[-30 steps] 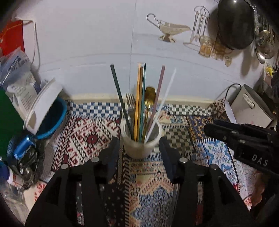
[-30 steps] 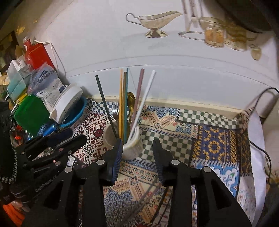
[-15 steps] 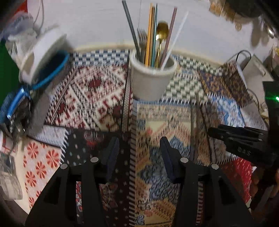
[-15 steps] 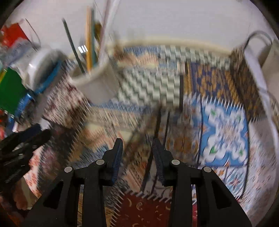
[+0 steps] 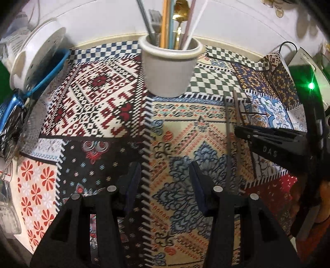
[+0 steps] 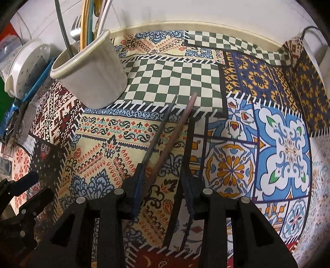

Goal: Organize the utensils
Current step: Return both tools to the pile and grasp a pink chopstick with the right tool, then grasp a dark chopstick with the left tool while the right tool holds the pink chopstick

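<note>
A cream cup [image 5: 170,68] stands at the back of the patterned mat, holding several chopsticks, a gold spoon [image 5: 180,14] and a fork; it also shows in the right wrist view [image 6: 90,72]. Loose chopsticks lie on the mat: a grey one [image 6: 159,128], a pink-brown one [image 6: 177,132] and dark ones [image 6: 190,148]. They also show in the left wrist view [image 5: 232,132]. My right gripper [image 6: 163,185] is open, low over these chopsticks, its fingers either side of them. My left gripper [image 5: 165,183] is open and empty over the mat, in front of the cup.
A white perforated lid [image 5: 35,59] leans in a blue basket [image 5: 47,72] at the left. A white appliance with a cable [image 5: 303,59] sits at the back right. The wall runs close behind the cup. The patchwork mat [image 6: 257,144] covers the counter.
Both grippers have dropped and tilted down from the cup toward the mat. The right gripper has come down around the loose chopsticks. The left has pulled back from the cup.
</note>
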A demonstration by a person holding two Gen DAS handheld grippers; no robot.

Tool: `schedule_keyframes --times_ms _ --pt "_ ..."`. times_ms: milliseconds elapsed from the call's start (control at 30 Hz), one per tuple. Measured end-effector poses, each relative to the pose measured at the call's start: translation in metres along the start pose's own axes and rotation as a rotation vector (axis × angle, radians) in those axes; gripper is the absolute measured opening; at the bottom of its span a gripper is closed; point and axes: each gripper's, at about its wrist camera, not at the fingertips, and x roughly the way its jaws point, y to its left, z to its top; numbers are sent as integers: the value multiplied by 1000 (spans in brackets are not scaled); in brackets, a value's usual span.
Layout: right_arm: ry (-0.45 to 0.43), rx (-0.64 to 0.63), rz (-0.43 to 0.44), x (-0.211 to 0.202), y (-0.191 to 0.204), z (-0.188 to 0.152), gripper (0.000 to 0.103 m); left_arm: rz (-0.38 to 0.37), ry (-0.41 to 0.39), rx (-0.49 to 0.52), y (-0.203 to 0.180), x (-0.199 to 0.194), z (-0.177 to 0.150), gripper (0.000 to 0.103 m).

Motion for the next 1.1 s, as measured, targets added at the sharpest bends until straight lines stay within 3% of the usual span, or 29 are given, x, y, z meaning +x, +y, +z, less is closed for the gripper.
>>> schedule_keyframes --times_ms 67,167,333,467,600,900,1100 --pt "-4 -5 -28 0 -4 -2 9 -18 3 12 -7 1 6 48" --pt "-2 47 4 -9 -29 -15 6 -46 13 40 -25 8 17 48" --pt "14 104 14 -19 -65 -29 6 -102 68 78 -57 36 31 47" --pt "14 124 0 -24 -81 -32 6 -101 103 131 -80 56 40 27" --pt "25 153 38 -24 -91 -35 6 -68 107 160 -95 68 49 19" --pt "45 164 87 -25 -105 -34 7 -183 163 196 -131 84 72 15" --pt "58 126 85 -22 -104 -20 7 -174 178 261 -151 92 84 15"
